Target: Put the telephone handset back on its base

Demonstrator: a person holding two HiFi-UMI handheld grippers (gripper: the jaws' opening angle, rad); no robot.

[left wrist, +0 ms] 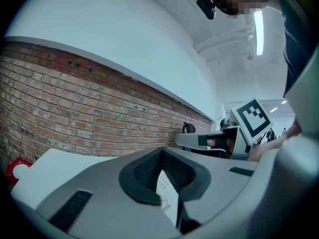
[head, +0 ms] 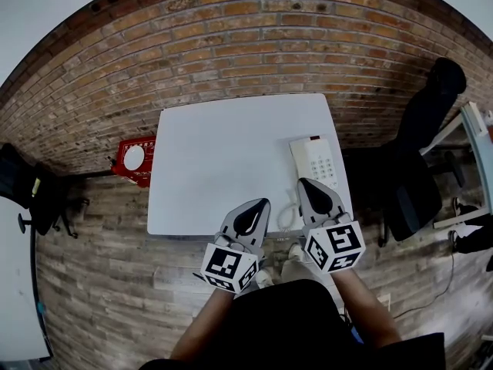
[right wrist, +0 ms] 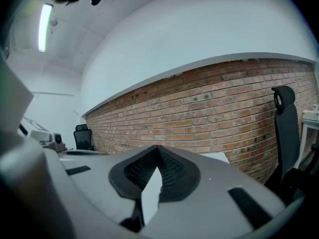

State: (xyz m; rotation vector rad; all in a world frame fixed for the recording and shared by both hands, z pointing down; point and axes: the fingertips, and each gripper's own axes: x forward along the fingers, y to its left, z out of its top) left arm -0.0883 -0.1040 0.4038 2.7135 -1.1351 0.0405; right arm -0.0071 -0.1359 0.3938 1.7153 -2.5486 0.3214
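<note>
A white telephone with a keypad lies near the right edge of the white table. A long smooth piece along its left side looks like the handset, lying on the base. A coiled cord hangs by the table's front edge. My left gripper hovers over the front edge, left of the phone, jaws together and empty. My right gripper points at the phone's near end, shut and empty. A sliver of the keypad shows below the left gripper. The right gripper holds nothing.
A brick wall runs behind the table. A red object stands on the wooden floor to the left. A black office chair and a white desk frame are to the right. A person's legs show below the table's front edge.
</note>
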